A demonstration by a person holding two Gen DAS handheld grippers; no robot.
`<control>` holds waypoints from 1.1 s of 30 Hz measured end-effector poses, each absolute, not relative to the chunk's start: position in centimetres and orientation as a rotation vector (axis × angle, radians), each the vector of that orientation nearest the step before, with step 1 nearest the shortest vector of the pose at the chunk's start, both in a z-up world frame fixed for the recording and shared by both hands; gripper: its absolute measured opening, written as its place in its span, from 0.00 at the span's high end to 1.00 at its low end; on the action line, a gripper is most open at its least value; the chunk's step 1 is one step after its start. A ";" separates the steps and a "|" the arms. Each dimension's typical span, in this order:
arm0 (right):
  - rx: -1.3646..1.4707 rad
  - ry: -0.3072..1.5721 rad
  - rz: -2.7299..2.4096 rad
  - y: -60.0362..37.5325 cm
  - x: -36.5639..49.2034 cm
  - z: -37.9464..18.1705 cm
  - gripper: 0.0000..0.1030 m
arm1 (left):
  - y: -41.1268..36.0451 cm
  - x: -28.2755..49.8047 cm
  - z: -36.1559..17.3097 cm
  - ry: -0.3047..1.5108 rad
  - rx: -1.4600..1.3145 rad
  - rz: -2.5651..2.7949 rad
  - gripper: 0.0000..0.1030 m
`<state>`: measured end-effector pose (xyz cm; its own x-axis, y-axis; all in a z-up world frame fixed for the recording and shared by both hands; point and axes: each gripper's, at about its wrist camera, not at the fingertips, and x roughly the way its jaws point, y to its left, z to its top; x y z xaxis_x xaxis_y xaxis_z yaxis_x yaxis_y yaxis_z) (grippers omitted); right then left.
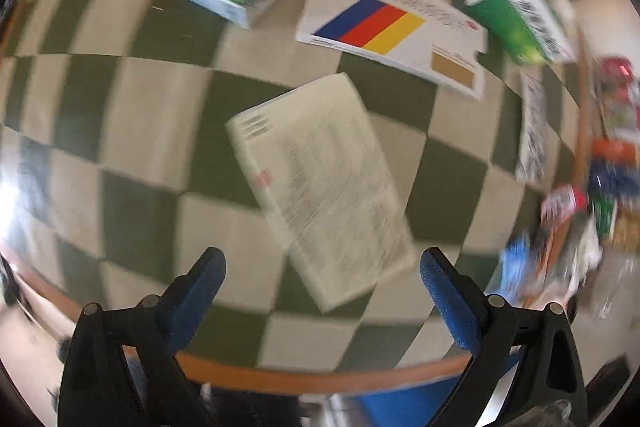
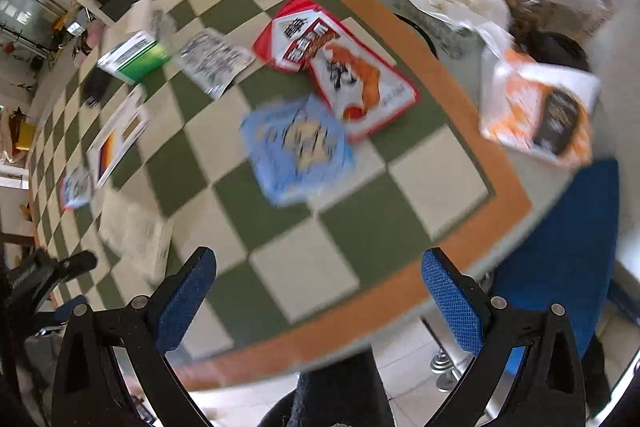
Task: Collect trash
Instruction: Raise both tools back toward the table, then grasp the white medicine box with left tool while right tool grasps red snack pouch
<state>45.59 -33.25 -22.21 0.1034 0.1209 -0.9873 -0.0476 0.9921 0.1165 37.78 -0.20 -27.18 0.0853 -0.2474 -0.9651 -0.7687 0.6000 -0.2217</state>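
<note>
A pale flat box (image 1: 320, 187) lies on the checkered surface (image 1: 168, 131), just ahead of the left gripper (image 1: 322, 267), fingers wide and empty. The right gripper (image 2: 318, 267), also wide, faces a blue wrapper (image 2: 298, 151). Probably the approach step; next, descend and close.

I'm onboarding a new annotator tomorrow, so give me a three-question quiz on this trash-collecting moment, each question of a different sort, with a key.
1. True or false: the left gripper is clamped on the pale printed box.
2. Multiple choice: in the right wrist view, the light blue packet lies
A. on the checkered cloth
B. between the fingers of the right gripper
C. on the blue chair
3. Fill in: the flat white box in the left wrist view bears blue, red and ______ stripes.

Key: 1 false, both grippers are open and hold nothing; 2 A; 3 yellow.
</note>
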 end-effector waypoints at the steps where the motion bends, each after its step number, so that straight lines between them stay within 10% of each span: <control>1: 0.051 1.466 0.125 -33.2 46.8 -22.8 0.00 | -0.2 38.7 -27.8 1.488 -0.916 0.497 0.04; 13: 0.064 1.473 0.077 -35.7 56.4 -25.8 0.00 | -6.8 43.2 -28.2 1.541 -0.080 0.398 0.19; 21: -0.165 1.503 0.209 -31.8 59.8 -29.9 0.00 | -5.7 43.0 -28.7 1.543 -0.243 0.408 0.22; 33: -0.151 1.402 0.200 -29.5 59.7 -29.1 0.59 | -7.1 42.5 -26.5 1.489 -0.191 0.424 0.26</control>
<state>59.73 -29.53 -29.05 0.1552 0.0496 -0.9866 -0.2278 0.9736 0.0131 42.51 -7.10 -26.55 0.0261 0.1564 -0.9874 -0.3874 0.9121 0.1342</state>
